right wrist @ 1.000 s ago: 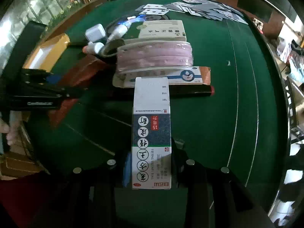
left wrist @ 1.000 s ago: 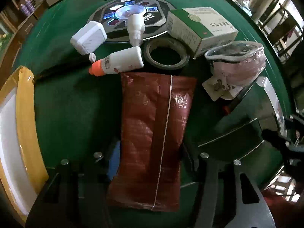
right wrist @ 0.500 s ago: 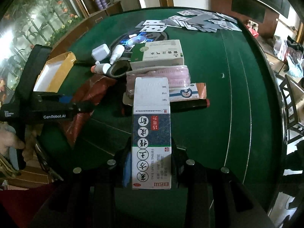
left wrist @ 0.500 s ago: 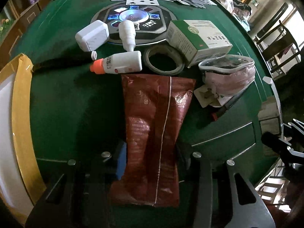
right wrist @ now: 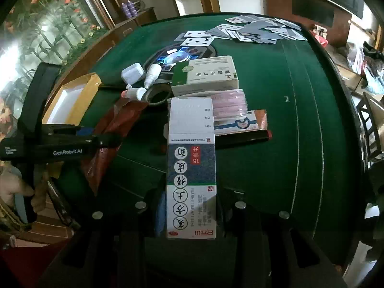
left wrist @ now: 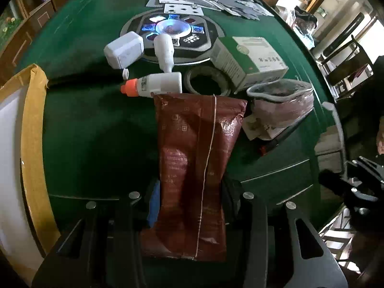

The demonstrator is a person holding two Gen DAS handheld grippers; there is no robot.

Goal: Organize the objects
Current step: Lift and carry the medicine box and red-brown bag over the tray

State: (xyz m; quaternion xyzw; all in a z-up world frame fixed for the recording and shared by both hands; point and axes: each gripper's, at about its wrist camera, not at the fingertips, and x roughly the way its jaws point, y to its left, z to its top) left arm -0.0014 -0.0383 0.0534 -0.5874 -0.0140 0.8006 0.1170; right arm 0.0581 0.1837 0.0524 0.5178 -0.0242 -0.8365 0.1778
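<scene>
Two tongs: left tongs (left wrist: 189,206), right tongs (right wrist: 190,206). One dark red pouch (left wrist: 199,156). One tall printed carton (right wrist: 190,158). One green-and-white box (left wrist: 249,60). Two white bottles: one orange-capped (left wrist: 156,85), one plain (left wrist: 164,50). One white charger (left wrist: 123,51). One tape ring (left wrist: 207,81). One yellow-edged open box (left wrist: 33,129). One fan of playing cards (right wrist: 252,31), too overlapped to count.
</scene>
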